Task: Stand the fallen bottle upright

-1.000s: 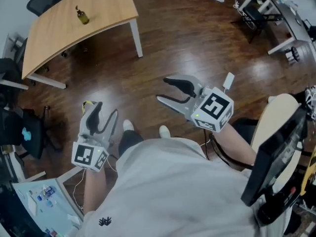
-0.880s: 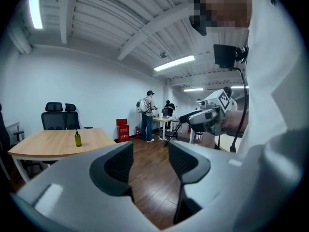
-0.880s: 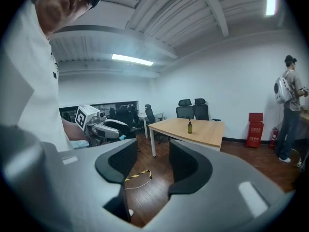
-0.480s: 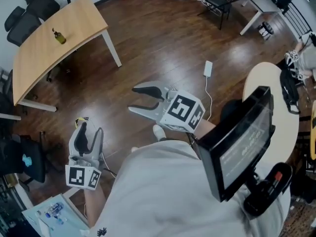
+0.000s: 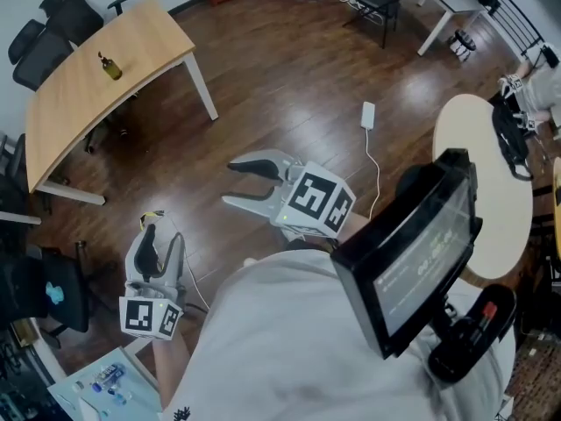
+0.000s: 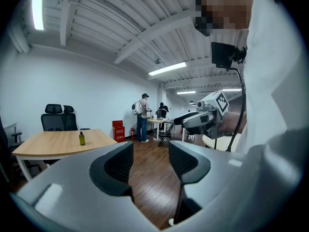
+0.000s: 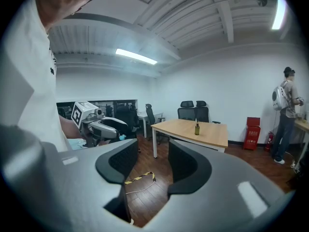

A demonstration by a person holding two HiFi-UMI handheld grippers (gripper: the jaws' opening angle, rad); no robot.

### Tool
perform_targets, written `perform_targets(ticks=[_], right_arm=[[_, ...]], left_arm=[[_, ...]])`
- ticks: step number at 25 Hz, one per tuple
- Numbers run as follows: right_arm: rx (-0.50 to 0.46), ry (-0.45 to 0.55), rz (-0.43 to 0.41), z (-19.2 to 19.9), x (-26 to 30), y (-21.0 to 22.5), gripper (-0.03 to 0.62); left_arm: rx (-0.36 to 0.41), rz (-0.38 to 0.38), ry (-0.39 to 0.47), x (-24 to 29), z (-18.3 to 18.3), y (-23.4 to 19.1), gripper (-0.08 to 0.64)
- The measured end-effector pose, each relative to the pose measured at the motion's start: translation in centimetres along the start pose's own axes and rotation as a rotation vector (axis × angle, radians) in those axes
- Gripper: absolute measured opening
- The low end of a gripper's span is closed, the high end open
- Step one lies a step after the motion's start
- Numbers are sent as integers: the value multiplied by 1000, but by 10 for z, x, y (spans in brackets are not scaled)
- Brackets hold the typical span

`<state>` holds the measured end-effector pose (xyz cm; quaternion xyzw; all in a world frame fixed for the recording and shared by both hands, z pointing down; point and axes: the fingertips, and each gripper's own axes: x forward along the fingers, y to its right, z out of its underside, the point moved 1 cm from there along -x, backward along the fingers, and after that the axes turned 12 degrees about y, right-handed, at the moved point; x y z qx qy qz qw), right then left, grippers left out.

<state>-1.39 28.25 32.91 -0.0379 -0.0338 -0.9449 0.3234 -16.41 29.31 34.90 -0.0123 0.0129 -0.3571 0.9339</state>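
Far left, the bottle (image 5: 110,67) is on its base on the wooden tabletop (image 5: 79,103), neck up, and both gripper views show it the same way. So the job looks done, or this bottle was never down; no fallen one shows anywhere.

Left gripper (image 5: 163,235): jaws wide, nothing between them but floor, well apart from the tabletop. Right gripper (image 5: 230,182): jaws wide too, empty, out over bare boards.

The bottle is too small to read its cap or label. The person's body and a dark screen (image 5: 412,261) cut off the lower right.
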Motion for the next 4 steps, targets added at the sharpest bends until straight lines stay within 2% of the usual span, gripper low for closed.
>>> perform_targets(ticks=[4], right_arm=[[-2,-5,3,1,11,-13,202]], left_arm=[[-6,-3,3,-16,1,-9,229]])
